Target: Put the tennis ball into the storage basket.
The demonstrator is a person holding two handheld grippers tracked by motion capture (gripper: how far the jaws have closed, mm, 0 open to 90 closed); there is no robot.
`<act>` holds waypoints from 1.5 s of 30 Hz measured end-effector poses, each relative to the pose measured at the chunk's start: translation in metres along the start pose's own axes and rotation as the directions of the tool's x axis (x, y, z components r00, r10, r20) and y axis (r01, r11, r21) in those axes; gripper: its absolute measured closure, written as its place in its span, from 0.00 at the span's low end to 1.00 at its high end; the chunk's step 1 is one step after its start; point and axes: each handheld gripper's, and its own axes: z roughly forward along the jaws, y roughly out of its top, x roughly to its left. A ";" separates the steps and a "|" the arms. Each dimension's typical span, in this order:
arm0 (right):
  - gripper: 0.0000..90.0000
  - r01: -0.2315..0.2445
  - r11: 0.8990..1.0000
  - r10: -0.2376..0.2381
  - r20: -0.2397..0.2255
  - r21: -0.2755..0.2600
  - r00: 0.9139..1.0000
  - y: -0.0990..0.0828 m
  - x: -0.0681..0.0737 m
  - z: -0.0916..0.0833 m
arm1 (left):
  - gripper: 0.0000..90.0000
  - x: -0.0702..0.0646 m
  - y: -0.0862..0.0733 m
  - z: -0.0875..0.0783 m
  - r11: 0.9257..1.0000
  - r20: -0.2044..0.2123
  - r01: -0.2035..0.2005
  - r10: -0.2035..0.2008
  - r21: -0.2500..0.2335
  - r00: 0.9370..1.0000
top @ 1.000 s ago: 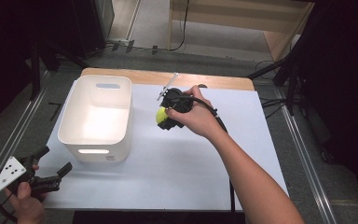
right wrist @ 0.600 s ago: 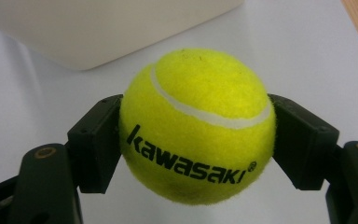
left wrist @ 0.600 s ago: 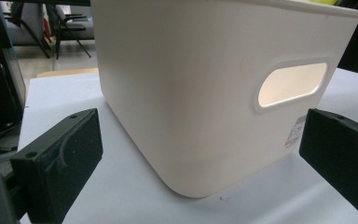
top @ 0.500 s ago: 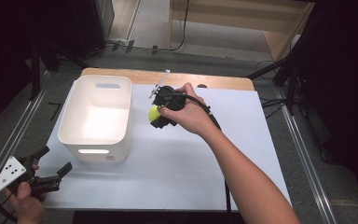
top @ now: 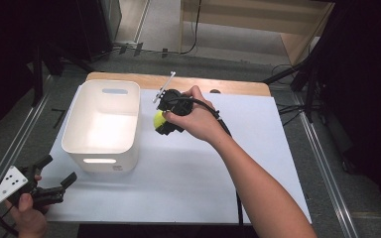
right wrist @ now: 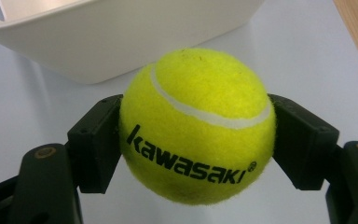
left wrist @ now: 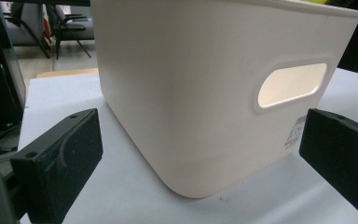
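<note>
Presently we find the right gripper (top: 159, 120) clamped on a fuzzy yellow-green tennis ball (right wrist: 196, 123) bearing a white seam and black "kawasaki" lettering. In the right gripper view both black jaws press against opposite sides of the ball, one at each flank, and the ball sits squarely between them, clear of the surface below. In the high view we place the same ball (top: 158, 118) just beside the right-hand wall of a white rounded-rectangular plastic bin (top: 100, 144), near the bin's far end and not over its opening. The person's right hand (top: 194, 116) wraps the gripper body, with the forearm running back toward the lower right of that view and a black cable trailing along it.

We record the left gripper (top: 49, 182) at the near left corner of the table, held in the person's left hand (top: 26, 215), with a grey three-cornered plate on top. Its jaws stand wide apart with nothing between them. In the left gripper view the two black pads (left wrist: 77, 149) frame the near corner of the bin (left wrist: 205, 93), whose oval handle cut-out faces the camera; the pads do not touch it.

The bin rests on a white sheet (top: 258, 163) covering a light wooden table (top: 238, 88), whose far edge remains exposed.
</note>
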 end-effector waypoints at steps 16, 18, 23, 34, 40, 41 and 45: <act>0.26 0.013 1.000 -0.013 -0.004 -0.013 1.000 0.016 0.005 -0.004 | 0.00 0.000 0.000 0.000 1.000 0.001 0.003 -0.003 -0.002 1.000; 0.26 0.020 1.000 -0.021 -0.003 -0.017 1.000 0.019 0.005 -0.005 | 0.00 0.000 0.000 0.000 1.000 0.001 0.007 -0.007 -0.004 1.000; 0.26 0.026 0.999 -0.027 -0.005 -0.021 1.000 0.024 0.008 -0.005 | 0.00 0.000 0.000 0.000 1.000 0.001 0.008 -0.008 -0.004 1.000; 0.26 0.050 0.998 -0.050 -0.009 -0.025 0.999 0.033 0.012 -0.006 | 0.00 0.000 0.000 0.000 1.000 0.003 0.008 -0.008 -0.008 1.000; 0.26 0.061 0.998 -0.062 -0.011 -0.032 0.998 0.038 0.014 -0.007 | 0.00 0.000 0.000 0.000 1.000 0.004 0.008 -0.008 -0.007 1.000; 0.26 0.051 0.998 -0.051 -0.013 -0.031 0.999 0.040 0.015 -0.008 | 0.00 0.000 0.000 0.000 1.000 0.002 0.006 -0.006 -0.005 1.000; 0.26 0.058 0.998 -0.059 -0.011 -0.032 0.998 0.043 0.016 -0.008 | 0.00 0.000 0.000 0.000 1.000 0.003 0.006 -0.006 -0.005 1.000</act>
